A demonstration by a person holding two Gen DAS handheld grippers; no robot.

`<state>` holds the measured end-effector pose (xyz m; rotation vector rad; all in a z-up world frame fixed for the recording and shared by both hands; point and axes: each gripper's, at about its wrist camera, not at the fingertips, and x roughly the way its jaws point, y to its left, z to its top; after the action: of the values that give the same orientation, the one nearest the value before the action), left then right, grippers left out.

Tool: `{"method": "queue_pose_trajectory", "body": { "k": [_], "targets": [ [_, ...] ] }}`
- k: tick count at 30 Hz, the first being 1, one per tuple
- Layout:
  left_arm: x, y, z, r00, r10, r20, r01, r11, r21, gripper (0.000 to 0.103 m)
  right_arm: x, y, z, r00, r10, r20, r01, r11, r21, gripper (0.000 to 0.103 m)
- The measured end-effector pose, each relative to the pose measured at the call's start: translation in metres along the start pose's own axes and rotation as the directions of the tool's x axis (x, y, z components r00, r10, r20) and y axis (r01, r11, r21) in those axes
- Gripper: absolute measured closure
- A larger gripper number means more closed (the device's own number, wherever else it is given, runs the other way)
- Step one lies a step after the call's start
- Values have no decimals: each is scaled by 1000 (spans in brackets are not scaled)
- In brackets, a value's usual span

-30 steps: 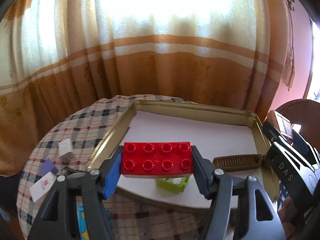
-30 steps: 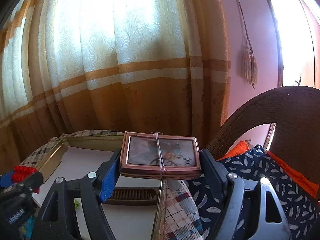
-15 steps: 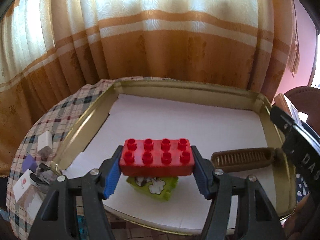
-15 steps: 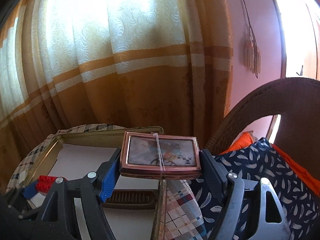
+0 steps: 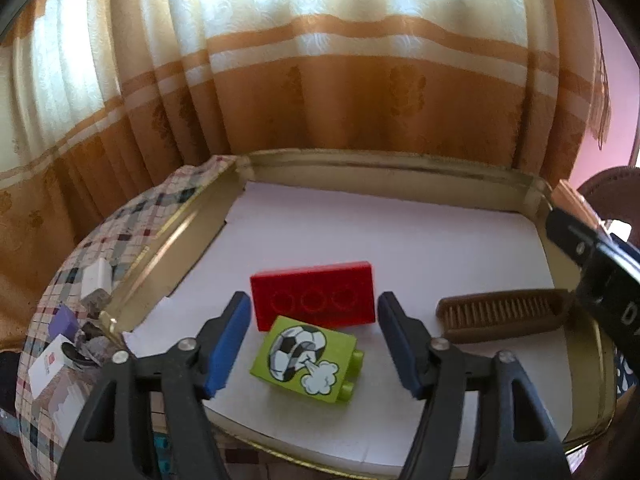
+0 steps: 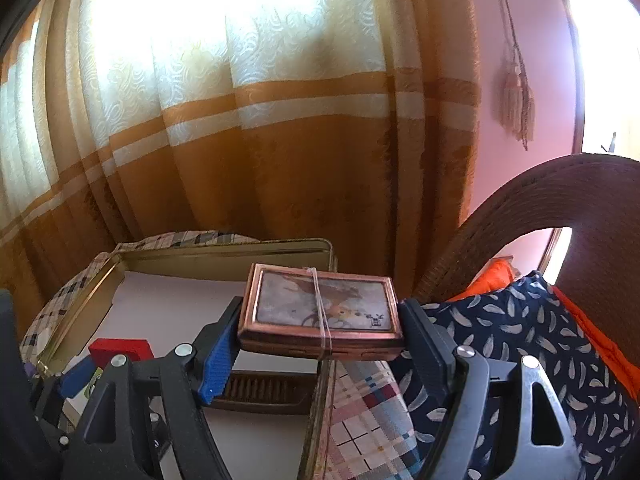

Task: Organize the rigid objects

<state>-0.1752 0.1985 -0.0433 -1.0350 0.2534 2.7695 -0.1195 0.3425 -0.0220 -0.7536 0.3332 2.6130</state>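
A red brick (image 5: 314, 296) lies on its side on the white floor of the gold tray (image 5: 180, 236), its hollow underside facing me. It also shows in the right wrist view (image 6: 120, 350). My left gripper (image 5: 314, 344) is open and empty just in front of it, above a green brick (image 5: 306, 358) with a football picture. A brown comb (image 5: 502, 314) lies to the right. My right gripper (image 6: 320, 346) is shut on a copper-framed box (image 6: 320, 312) bound with a rubber band, held above the tray's right rim.
A checked cloth (image 5: 132, 220) covers the round table. Small white and purple items (image 5: 64, 332) lie on it left of the tray. A wicker chair (image 6: 560, 208) with a patterned cushion (image 6: 520, 340) stands at the right. Curtains hang behind.
My left gripper lowered the red brick into the tray and opened. The brick now lies tipped on its side behind the green brick. The right gripper has barely moved.
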Motion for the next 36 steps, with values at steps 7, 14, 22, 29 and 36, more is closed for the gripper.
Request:
{"method": "queue_pose_trajectory", "body": {
  "k": [7, 14, 22, 29, 36],
  "targets": [
    [-29, 2, -4, 993, 50, 111, -52, 999, 12, 0, -8, 7, 0, 999, -17, 37, 18, 999, -33, 12],
    [-36, 14, -14, 993, 83, 79, -83, 997, -5, 0, -20, 11, -3, 997, -6, 81, 10, 999, -40, 7],
    [-46, 30, -19, 991, 111, 78, -110, 994, -20, 0, -49, 13, -16, 985, 44, 168, -46, 999, 8, 7],
    [-56, 58, -29, 996, 73, 56, -68, 994, -84, 0, -67, 27, -27, 976, 49, 212, -50, 999, 0, 7],
    [-64, 90, -38, 995, 95, 37, -89, 985, -146, 0, -77, 38, -35, 972, 68, 227, -64, 998, -22, 7]
  ]
}}
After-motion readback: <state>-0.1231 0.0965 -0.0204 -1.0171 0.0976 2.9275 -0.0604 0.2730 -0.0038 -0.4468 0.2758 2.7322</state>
